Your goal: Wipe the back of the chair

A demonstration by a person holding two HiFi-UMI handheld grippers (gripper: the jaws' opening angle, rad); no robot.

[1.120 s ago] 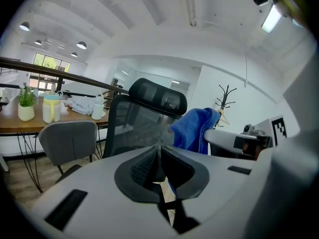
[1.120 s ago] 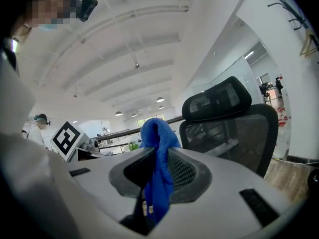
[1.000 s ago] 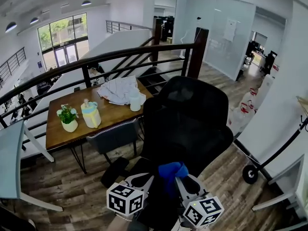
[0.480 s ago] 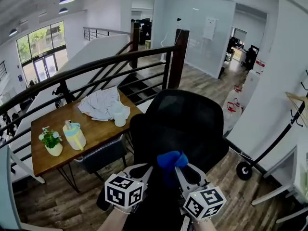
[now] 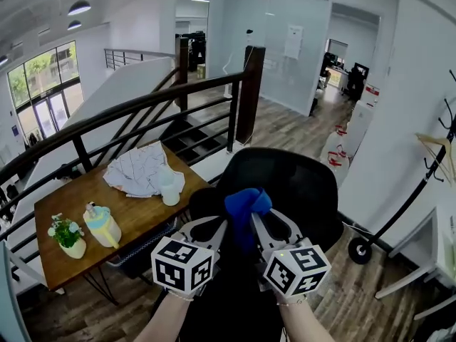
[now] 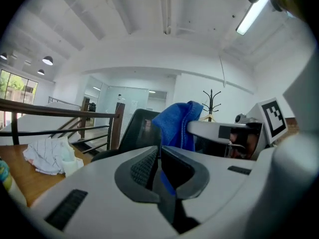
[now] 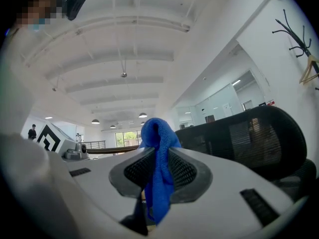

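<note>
Both grippers and the blue cloth (image 5: 246,206) have climbed from the bottom edge of the head view toward its centre, and the wooden table (image 5: 135,209) has slid down into the lower left. The cloth now sits bunched in front of the top edge of the black chair (image 5: 303,184) backrest, which fills the middle of the frame; I cannot tell from here whether the cloth actually touches the mesh.

The right gripper (image 5: 258,221) is clenched on the cloth. In its own view the pads are pressed against a fold of blue that stands up above the jaws and hangs down between them, with the chair back off to the right side of that frame. The left gripper (image 5: 218,226) comes in from the other side, its tips right beside the right one's. In the left gripper view its jaws are drawn together with only a thin strip of blue caught in the seam, and the rest of the cloth rises just behind them, beside the chair back.

On the table lie a crumpled white fabric (image 5: 139,169), a white cup (image 5: 169,195), a yellow and blue jug (image 5: 102,225) and a small potted plant (image 5: 68,237). A dark railing (image 5: 142,110) crosses the upper left behind it.
</note>
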